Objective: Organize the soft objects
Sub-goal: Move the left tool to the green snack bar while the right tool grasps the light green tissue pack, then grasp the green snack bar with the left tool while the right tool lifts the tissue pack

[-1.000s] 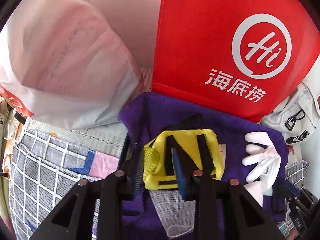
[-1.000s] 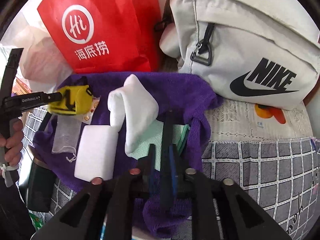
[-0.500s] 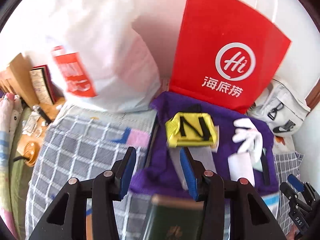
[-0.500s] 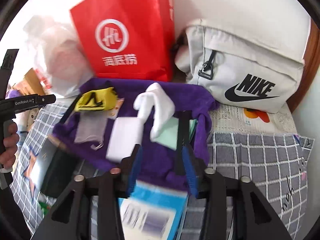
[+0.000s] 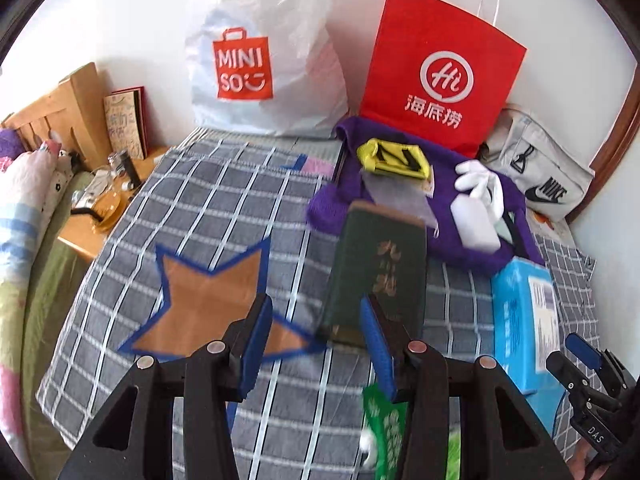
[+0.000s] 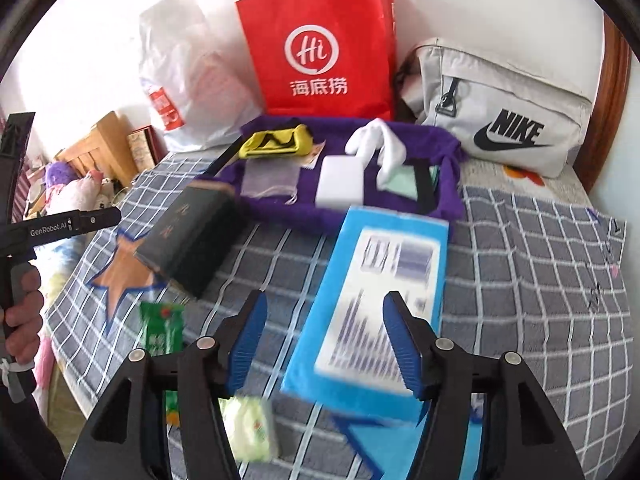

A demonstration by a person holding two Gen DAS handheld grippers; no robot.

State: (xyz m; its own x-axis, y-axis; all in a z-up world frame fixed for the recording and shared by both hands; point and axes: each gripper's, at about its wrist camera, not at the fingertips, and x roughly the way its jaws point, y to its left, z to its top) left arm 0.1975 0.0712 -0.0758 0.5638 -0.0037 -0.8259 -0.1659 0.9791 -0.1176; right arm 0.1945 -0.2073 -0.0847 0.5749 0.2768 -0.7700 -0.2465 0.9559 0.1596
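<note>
left wrist: the left hand-held gripper (image 5: 316, 344) gapes wide, holding nothing, over the bed (image 5: 208, 216). the purple towel (image 5: 472, 248) carries a yellow pouch (image 5: 394, 158), white glove (image 5: 478, 180) and sponge (image 5: 474, 222).

right wrist: the right hand-held gripper (image 6: 324, 340) is wide apart, empty, above a blue pack (image 6: 380, 288); the towel (image 6: 444, 148) lies before the red bag (image 6: 320, 48).

Yellow pouch (image 6: 278, 142), white glove (image 6: 378, 146) and white sponge (image 6: 341, 180) lie on purple towel (image 6: 448, 160).
</note>
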